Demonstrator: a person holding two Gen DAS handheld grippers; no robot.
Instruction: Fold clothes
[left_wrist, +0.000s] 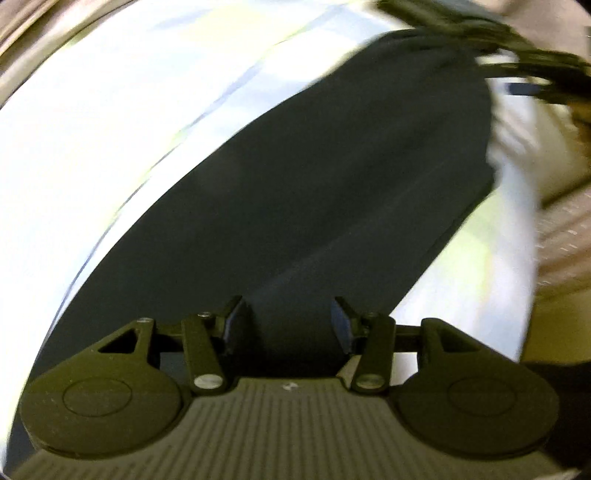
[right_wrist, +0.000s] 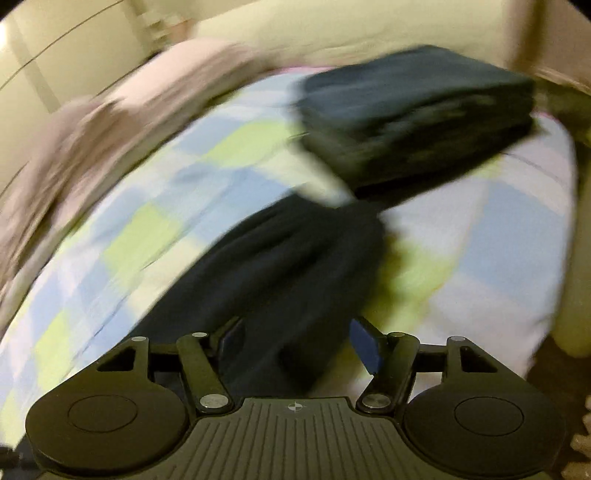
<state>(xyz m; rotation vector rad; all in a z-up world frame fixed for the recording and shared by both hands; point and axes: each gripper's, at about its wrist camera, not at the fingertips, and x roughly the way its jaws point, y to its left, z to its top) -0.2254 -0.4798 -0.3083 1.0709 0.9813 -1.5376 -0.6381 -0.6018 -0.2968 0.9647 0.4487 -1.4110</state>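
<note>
A dark navy garment (left_wrist: 332, 192) stretches across the checked bedsheet (left_wrist: 92, 155) in the left wrist view. My left gripper (left_wrist: 290, 323) has its jaws apart with the garment's near end lying between them. In the right wrist view the same dark garment (right_wrist: 288, 266) runs forward from my right gripper (right_wrist: 299, 343), whose jaws are also apart with cloth between them. I cannot tell whether either gripper pinches the cloth. Both views are motion-blurred.
A stack of folded dark clothes (right_wrist: 417, 110) lies on the far part of the bed. A pinkish blanket (right_wrist: 103, 125) is bunched along the bed's left side. The pastel checked sheet (right_wrist: 498, 229) shows around the garment. A cream wall stands behind.
</note>
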